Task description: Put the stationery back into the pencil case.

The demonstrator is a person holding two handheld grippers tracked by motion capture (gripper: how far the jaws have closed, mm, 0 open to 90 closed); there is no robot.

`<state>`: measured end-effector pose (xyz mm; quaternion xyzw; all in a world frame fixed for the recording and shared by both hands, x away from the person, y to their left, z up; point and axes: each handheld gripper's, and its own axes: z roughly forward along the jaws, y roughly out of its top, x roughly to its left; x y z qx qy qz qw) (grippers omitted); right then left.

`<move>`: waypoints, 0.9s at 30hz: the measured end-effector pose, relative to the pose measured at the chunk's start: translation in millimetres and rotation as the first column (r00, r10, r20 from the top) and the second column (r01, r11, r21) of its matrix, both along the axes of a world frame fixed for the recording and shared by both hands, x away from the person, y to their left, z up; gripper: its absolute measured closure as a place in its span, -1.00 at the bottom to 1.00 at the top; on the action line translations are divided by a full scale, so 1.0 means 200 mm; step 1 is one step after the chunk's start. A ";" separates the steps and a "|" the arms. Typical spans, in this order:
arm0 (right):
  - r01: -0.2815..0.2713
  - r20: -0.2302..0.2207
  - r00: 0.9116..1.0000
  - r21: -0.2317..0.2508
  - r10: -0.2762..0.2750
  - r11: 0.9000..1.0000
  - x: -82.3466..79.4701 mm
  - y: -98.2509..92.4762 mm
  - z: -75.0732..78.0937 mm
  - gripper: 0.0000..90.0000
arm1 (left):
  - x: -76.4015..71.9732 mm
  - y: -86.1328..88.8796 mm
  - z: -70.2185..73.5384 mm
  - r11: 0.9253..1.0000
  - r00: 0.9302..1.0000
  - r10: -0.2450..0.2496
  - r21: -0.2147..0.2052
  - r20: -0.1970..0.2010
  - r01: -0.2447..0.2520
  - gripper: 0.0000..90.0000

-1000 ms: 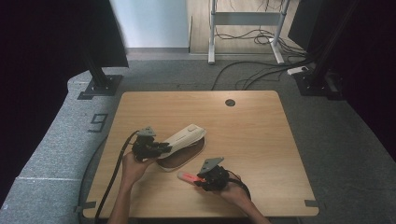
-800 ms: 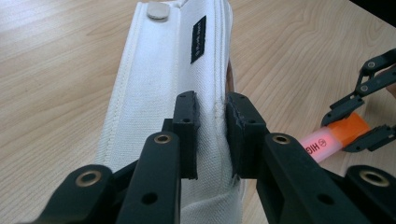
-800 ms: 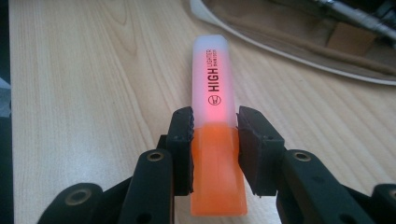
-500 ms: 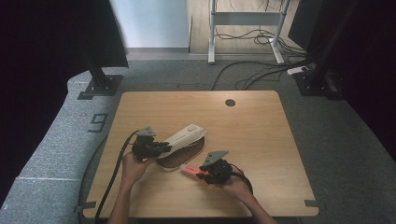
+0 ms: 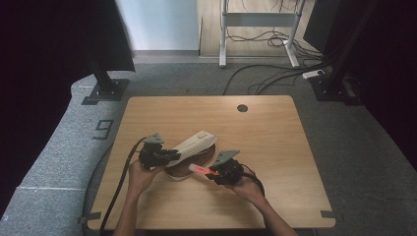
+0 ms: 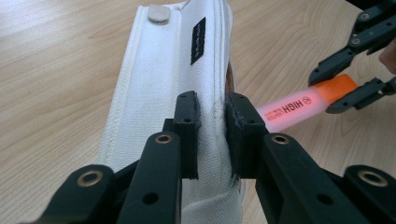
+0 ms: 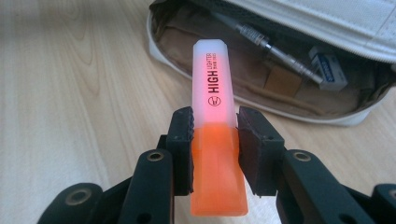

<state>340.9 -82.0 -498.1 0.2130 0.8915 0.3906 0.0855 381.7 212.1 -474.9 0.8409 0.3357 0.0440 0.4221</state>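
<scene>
1. Highlighter (image 7: 215, 140) first: your right gripper (image 7: 215, 140) has its jaws closed on the orange body, just below the translucent pink cap, which points at the open mouth of the pencil case (image 7: 299, 88).
2. Your left gripper (image 6: 212, 130) is pinched shut on the edge of the case's white canvas flap (image 6: 159, 93), holding it lifted so the brown-lined interior stays open. In the high view the case (image 5: 194, 145) lies near the front of the wooden table (image 5: 275, 132), between your two grippers.
3. Inside the case you can see a metal pen or mechanical pencil (image 7: 261, 42) and a white eraser (image 7: 329, 67) with blue printing.
4. Risk, as a judgement: the highlighter is gripped near the join between body and cap, with most of its length sticking forward. If the tip catches the case rim on the way in, it could pivot or slip in the jaws.
5. Risk: the left jaws hold only a narrow strip of fabric. If that canvas slides out, the flap would likely drop across the opening and block the way.
6. Risk: pushing the highlighter hard against the pen or eraser could shove the whole case across the table, since only the flap is restrained.
7. Writing: the cap reads "HIGH" in bold black with a small round logo and a smaller line beside it that you cannot read. The flap carries a small black label (image 6: 198, 40); its text is too fine to read. The eraser's printing is also illegible.
</scene>
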 end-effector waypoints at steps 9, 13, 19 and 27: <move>-0.008 0.008 1.000 -0.010 0.008 1.000 0.08 0.07 -0.01 0.46 | 0.00 0.00 0.00 1.000 1.000 0.000 -0.002 0.001 0.000 0.68; -0.013 0.006 1.000 -0.016 0.013 1.000 0.12 0.10 -0.02 0.46 | 0.00 0.00 0.00 1.000 1.000 0.000 -0.002 0.001 0.000 0.68; -0.028 0.013 1.000 -0.026 0.028 0.999 0.15 0.16 -0.03 0.46 | 0.00 0.00 0.00 1.000 1.000 -0.002 -0.003 0.000 0.002 0.68; -0.051 0.012 0.999 -0.039 0.052 0.998 0.18 0.24 -0.05 0.46 | 0.00 0.00 0.00 1.000 1.000 -0.004 -0.004 -0.003 0.004 0.68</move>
